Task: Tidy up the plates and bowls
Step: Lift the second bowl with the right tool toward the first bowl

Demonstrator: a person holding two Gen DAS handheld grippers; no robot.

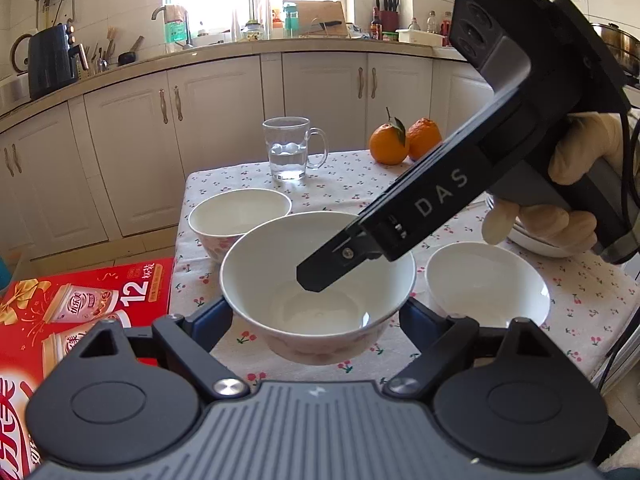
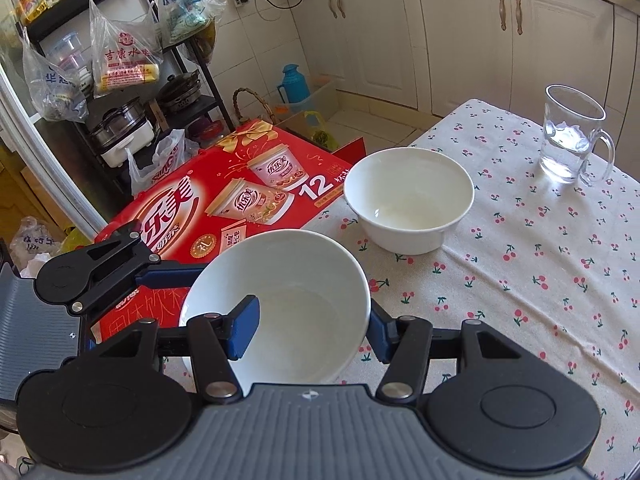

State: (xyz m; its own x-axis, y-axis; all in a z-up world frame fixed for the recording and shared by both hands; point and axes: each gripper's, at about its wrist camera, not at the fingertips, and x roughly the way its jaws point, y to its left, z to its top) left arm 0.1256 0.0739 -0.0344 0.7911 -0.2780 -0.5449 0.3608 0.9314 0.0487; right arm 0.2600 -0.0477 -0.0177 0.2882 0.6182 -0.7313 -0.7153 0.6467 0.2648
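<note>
A white bowl (image 1: 318,280) with a pink pattern is held above the cherry-print tablecloth (image 1: 352,176). My left gripper (image 1: 316,316) spans its sides, one finger on each side. My right gripper (image 2: 314,320) clamps the same bowl (image 2: 288,304): one blue finger (image 2: 246,328) lies inside the rim, the other outside its wall. In the left wrist view the right gripper's finger (image 1: 320,272) reaches into the bowl from the right. A second white bowl (image 1: 240,216) stands behind left, also seen in the right wrist view (image 2: 408,196). A third bowl (image 1: 486,284) stands at the right.
A glass mug (image 1: 290,148) with water stands at the table's far side, also in the right wrist view (image 2: 572,132). Two oranges (image 1: 404,142) lie at the back right. A white plate (image 1: 536,240) is partly hidden behind the gloved hand. A red carton (image 2: 224,200) lies left of the table.
</note>
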